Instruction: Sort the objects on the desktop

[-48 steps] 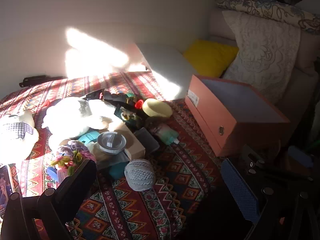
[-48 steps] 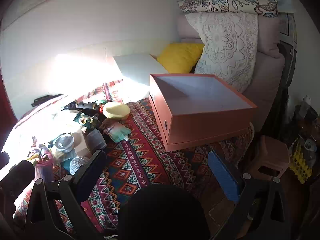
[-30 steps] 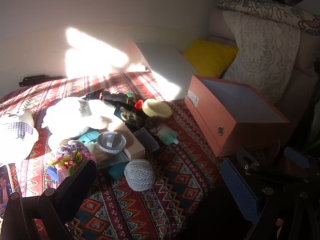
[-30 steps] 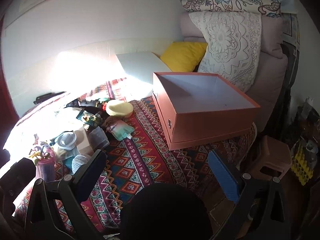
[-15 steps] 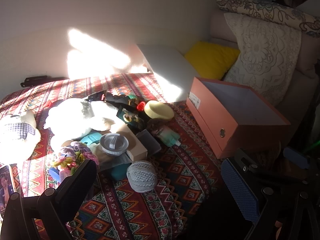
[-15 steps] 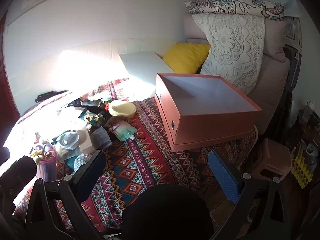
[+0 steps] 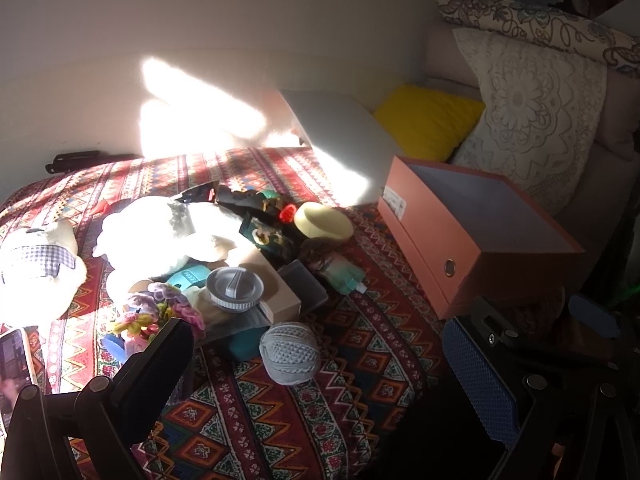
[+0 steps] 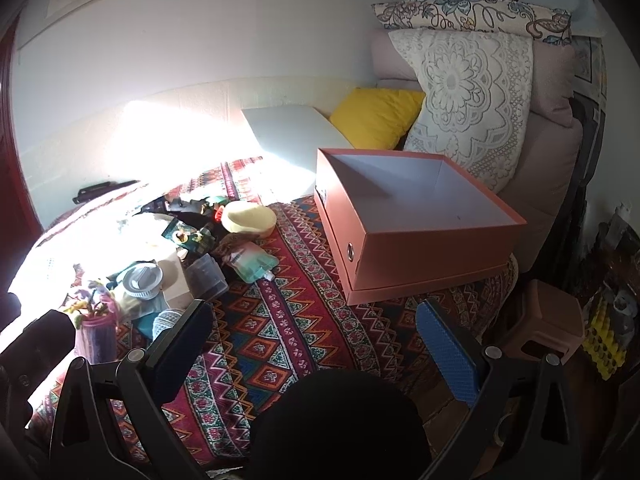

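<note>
A patterned cloth [image 7: 360,360] covers the surface; both claws, left gripper [image 7: 320,372] and right gripper [image 8: 316,344], hang released and empty, orange box [image 8: 420,240] ahead of the right one, grey yarn ball [image 7: 290,352] between the left one's fingers

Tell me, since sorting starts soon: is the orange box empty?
Empty. The right wrist view shows the orange box open-topped, with only bare pale lining inside; its nearest inner corner is hidden.

Looks like someone's home, bedroom or living room: a patterned woven spread [image 8: 280,320] strewn with toys and knickknacks, a yellow cushion [image 8: 376,116] and lace-covered pillow [image 8: 468,100] at 1 o'clock, sunlight hitting the wall.
</note>
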Demonstrator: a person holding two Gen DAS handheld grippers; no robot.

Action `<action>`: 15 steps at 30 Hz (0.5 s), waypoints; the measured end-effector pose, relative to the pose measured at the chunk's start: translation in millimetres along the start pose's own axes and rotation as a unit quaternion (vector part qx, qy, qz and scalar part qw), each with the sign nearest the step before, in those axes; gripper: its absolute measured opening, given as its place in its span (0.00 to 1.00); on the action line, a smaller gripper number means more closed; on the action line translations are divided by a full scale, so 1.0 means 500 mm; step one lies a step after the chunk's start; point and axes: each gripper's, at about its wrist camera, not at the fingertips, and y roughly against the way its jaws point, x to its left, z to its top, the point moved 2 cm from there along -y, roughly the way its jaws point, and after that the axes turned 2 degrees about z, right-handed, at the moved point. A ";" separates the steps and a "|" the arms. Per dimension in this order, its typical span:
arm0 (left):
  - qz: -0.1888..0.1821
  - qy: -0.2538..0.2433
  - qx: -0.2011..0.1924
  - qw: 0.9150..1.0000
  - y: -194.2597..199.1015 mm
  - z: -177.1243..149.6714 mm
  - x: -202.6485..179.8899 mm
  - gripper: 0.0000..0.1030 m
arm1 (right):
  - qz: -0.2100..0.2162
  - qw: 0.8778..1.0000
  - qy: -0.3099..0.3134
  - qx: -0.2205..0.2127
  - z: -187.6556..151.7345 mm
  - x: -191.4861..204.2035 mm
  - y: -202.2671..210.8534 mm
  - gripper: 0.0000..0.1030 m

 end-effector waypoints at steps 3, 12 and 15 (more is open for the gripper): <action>0.011 0.006 0.002 1.000 -0.005 -0.005 0.017 1.00 | 0.010 1.000 0.005 0.002 0.000 0.018 -0.009 1.00; 0.085 0.041 0.015 0.995 -0.037 -0.024 0.119 1.00 | 0.060 0.998 0.033 0.010 -0.002 0.117 -0.065 1.00; 0.105 0.055 0.023 0.993 -0.047 -0.036 0.158 1.00 | 0.090 0.994 0.050 0.021 -0.013 0.160 -0.090 1.00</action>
